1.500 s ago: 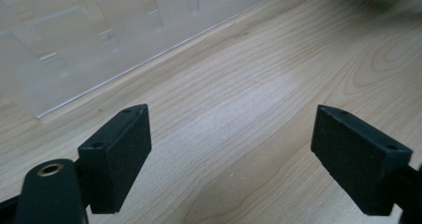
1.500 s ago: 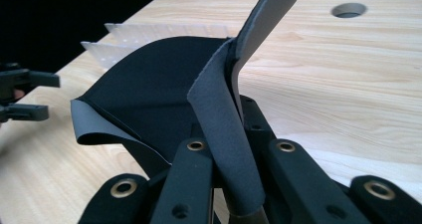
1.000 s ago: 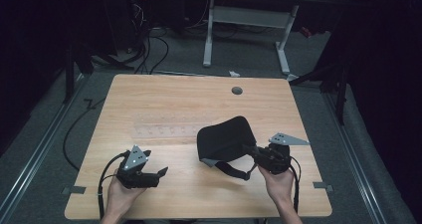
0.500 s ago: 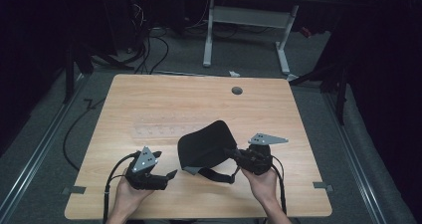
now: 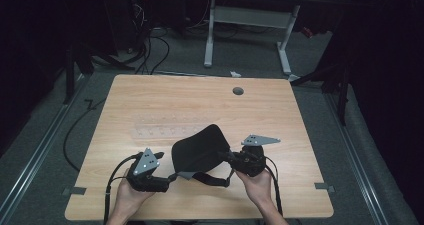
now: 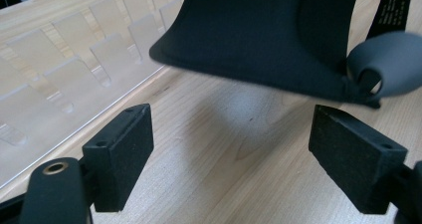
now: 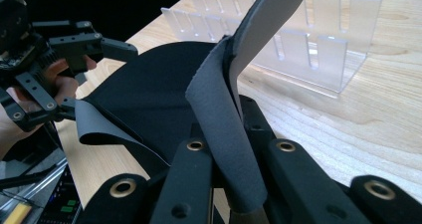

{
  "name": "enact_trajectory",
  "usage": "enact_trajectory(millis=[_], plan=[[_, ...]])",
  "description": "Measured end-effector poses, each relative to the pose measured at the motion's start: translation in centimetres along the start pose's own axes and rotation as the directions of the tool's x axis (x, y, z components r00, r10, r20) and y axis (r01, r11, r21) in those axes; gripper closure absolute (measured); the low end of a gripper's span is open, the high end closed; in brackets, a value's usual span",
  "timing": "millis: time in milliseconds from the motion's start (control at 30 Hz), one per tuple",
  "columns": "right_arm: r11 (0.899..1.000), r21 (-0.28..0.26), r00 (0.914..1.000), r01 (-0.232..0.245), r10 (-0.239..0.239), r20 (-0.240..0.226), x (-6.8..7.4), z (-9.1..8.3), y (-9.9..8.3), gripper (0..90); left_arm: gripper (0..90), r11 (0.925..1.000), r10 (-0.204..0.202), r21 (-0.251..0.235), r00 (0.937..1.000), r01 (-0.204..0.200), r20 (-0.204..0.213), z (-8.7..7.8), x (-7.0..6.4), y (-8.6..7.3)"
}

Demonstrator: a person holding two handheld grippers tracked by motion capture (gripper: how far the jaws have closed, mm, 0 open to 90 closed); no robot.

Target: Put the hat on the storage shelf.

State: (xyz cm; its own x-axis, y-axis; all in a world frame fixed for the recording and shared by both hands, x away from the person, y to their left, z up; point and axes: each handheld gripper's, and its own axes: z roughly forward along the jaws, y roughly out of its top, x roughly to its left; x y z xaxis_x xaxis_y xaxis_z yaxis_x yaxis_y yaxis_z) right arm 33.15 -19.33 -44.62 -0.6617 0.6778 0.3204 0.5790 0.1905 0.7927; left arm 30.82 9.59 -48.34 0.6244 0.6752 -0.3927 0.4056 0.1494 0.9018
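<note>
While the right gripper (image 5: 227,157) is clamped on the mask (image 5: 197,152), the left gripper (image 5: 167,181), jaws apart, nears its near-left edge; that grasp remains.

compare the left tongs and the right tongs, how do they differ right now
The left tongs stand open with bare table between the jaws; the right tongs are shut on the black fabric piece. The left tongs sit beside the fabric's lower corner, apart from it; the right tongs hold its edge lifted off the table. Both are black and hand-held.
</note>
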Motion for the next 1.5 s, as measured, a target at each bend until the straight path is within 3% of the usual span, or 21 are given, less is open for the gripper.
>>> enact_trajectory(millis=[400, 800, 867, 933, 1133, 1167, 1333, 1400, 1500], plan=[[0.998, 0.053, 0.9998, 0.019, -0.019, -0.003, 0.8, 1.0, 0.1, 85.4, 17.8, 0.9994, 0.033, 0.015, 0.9994, -0.033, -0.007, 0.2, -0.4, -0.4], [0.997, 0.065, 0.9988, 0.038, -0.036, -0.032, 1.5, 1.3, 0.2, 85.3, 21.6, 0.997, 0.075, 0.021, 0.9968, -0.075, -0.027, 0.3, -0.5, -0.7], [0.997, 0.068, 0.9986, 0.039, -0.036, -0.038, 1.5, 1.4, 0.3, 85.3, 24.1, 0.9966, 0.081, 0.019, 0.9964, -0.081, -0.025, 0.3, -0.6, -0.8], [0.997, 0.07, 0.9984, 0.039, -0.036, -0.043, 1.6, 1.5, 0.3, 85.2, 31.5, 0.9962, 0.087, 0.012, 0.9962, -0.087, 0.003, 0.1, -0.9, -0.9], [0.996, 0.069, 0.9964, 0.051, -0.046, -0.071, 2.1, 1.9, 0.5, 85.1, 40.1, 0.994, 0.108, 0.015, 0.9941, -0.108, 0.006, 0.1, -1.0, -1.2], [0.996, 0.069, 0.996, 0.049, -0.044, -0.078, 2.2, 2.1, 0.6, 84.9, 41.7, 0.9957, 0.089, 0.022, 0.9959, -0.09, 0.014, 0.1, -0.9, -1.1], [0.996, 0.067, 0.9953, 0.051, -0.045, -0.086, 2.4, 2.3, 0.9, 84.3, 51.7, 0.9957, 0.086, 0.032, 0.9958, -0.087, 0.029, -0.2, -0.8, -0.9], [0.997, 0.062, 0.995, 0.046, -0.04, -0.092, 2.4, 2.3, 1.0, 83.0, 57.4, 0.9977, 0.058, 0.033, 0.9961, -0.06, 0.066, -0.5, -0.7, -0.6], [0.998, 0.058, 0.9946, 0.04, -0.035, -0.098, 2.3, 2.5, 1.2, 81.8, 63.9, 0.9975, 0.056, 0.038, 0.9943, -0.06, 0.091, -0.8, -0.7, -0.5]])
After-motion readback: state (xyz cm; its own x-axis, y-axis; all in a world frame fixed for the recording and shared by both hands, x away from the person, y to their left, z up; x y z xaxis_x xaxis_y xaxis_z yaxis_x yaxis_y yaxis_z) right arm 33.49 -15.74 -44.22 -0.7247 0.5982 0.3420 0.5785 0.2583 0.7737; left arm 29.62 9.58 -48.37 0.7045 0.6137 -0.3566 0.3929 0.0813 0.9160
